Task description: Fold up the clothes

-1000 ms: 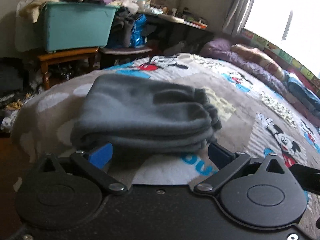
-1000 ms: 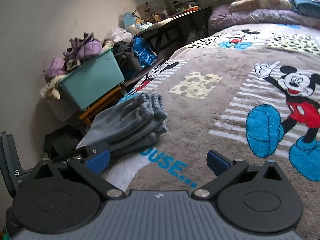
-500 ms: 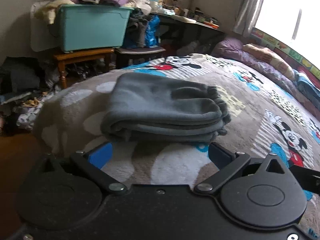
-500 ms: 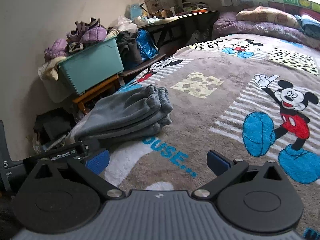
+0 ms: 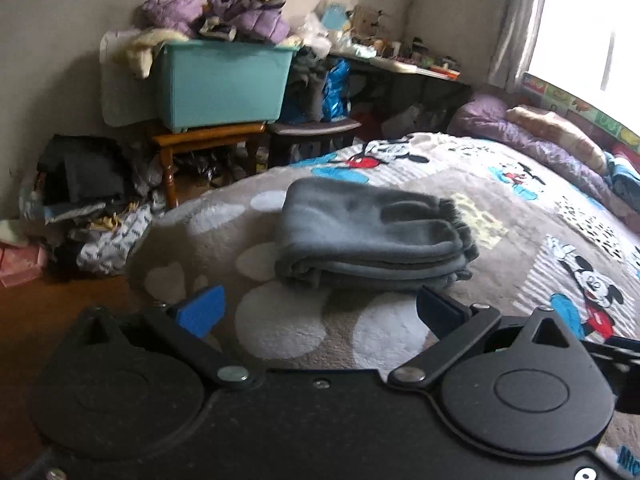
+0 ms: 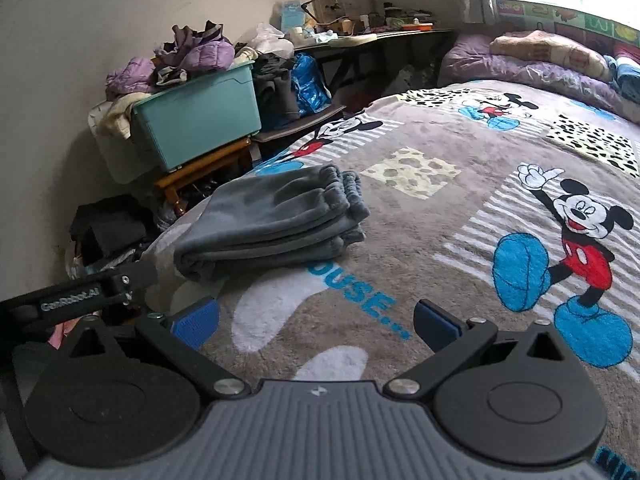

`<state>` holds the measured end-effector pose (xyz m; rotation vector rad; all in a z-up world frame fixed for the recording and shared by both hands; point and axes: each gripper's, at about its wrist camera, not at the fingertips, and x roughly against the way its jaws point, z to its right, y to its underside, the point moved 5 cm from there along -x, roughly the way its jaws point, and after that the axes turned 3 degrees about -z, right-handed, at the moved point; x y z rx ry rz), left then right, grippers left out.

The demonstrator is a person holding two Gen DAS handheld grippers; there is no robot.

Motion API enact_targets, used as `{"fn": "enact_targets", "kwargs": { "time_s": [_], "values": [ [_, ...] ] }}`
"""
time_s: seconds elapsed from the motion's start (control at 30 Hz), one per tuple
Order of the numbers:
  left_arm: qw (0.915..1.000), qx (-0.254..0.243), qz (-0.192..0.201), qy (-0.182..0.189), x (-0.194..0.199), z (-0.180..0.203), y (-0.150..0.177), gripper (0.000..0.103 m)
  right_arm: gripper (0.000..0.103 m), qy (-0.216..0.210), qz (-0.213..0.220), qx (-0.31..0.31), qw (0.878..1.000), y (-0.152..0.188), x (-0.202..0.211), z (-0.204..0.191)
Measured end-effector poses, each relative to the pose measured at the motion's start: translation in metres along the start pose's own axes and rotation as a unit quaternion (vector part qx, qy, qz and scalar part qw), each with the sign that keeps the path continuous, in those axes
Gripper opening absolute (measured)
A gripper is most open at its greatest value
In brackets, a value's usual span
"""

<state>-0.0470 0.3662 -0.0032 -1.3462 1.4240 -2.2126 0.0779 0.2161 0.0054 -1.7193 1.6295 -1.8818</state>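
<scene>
— Judging by the neat stack ahead of you, where does the step stand?

— Your grey fleece garment (image 5: 372, 236) lies folded in several layers on the bed, just ahead of the left tool (image 5: 320, 312) and ahead-left of the right tool (image 6: 316, 322). Both tools gape wide with nothing between their blue pads, and neither touches the cloth. I'd say the fold is done and you are letting go.

— How do I finish it well?

— Draw both tools straight away, low and level, so no pad snags the near folded edge. The gathered elastic ends sit at the far right of the bundle; leave them be. If the layers look uneven, press the top flat with a closed tool, not a pinch. Fleece that thick tends to spring open, so a light pat would probably help.

— And what am I working on?

— A plush grey-brown bedspread with cartoon mouse prints (image 6: 480, 208), soft and yielding, so the stack can lean. The bundle sits near the bed's corner, beyond your left tool; nudging it further could tip it off.

— The room?

— Beyond the garment, a teal plastic tub heaped with clothes (image 5: 224, 80) rests on a wooden stool (image 5: 208, 140). A cluttered dark desk (image 6: 384, 36) stands further right, a bright window far right, and clothes lie on the floor at left.
</scene>
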Motion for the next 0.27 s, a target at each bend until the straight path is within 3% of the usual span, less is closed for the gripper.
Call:
{"fn": "enact_targets", "kwargs": {
  "time_s": [0.27],
  "values": [
    [0.9999, -0.001, 0.01, 0.005, 0.014, -0.004, 0.005, 0.103, 0.103, 0.004, -0.001, 0.007, 1.0, 0.0, 0.012, -0.006]
  ]
}}
